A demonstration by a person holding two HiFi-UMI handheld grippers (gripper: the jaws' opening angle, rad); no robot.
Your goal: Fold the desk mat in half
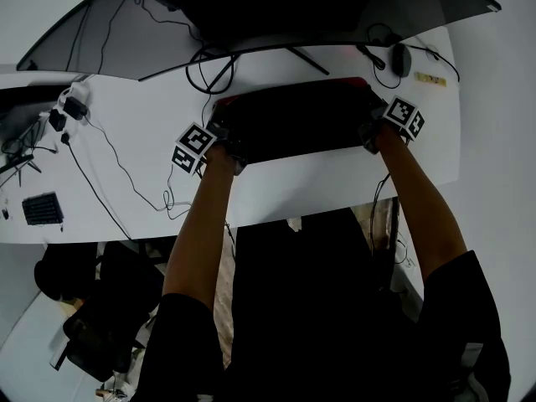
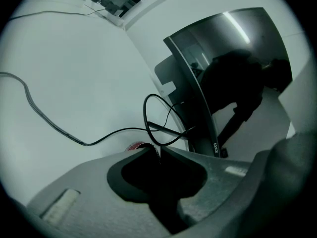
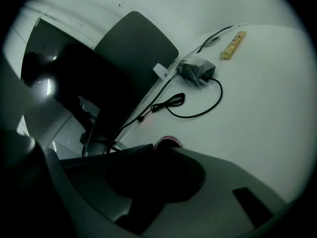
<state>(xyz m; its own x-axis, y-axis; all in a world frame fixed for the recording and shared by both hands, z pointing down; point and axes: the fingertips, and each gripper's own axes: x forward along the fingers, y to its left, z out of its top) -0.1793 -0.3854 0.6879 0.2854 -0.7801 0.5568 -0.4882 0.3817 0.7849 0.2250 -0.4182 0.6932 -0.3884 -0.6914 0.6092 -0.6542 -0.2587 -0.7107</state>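
The desk mat (image 1: 293,115) lies folded near the back of the white desk (image 1: 318,182), a dark slab with a red stitched rim along its far edge. My left gripper (image 1: 224,134) is at its left end and my right gripper (image 1: 372,129) at its right end. In the left gripper view the jaws (image 2: 159,152) stand nearly together, with the mat's red rim (image 2: 136,146) poking out at the tips. The right gripper view shows the same: jaws (image 3: 161,148) closed down and the red rim (image 3: 169,141) between the tips. Most of the mat is hidden in both gripper views.
A curved monitor (image 1: 293,7) stands just behind the mat, its stand legs and looped black cables (image 1: 209,74) close to the mat's far edge. A small dark device (image 1: 402,59) and a yellow strip (image 1: 430,78) lie at the back right. A power adapter (image 1: 71,107) sits far left.
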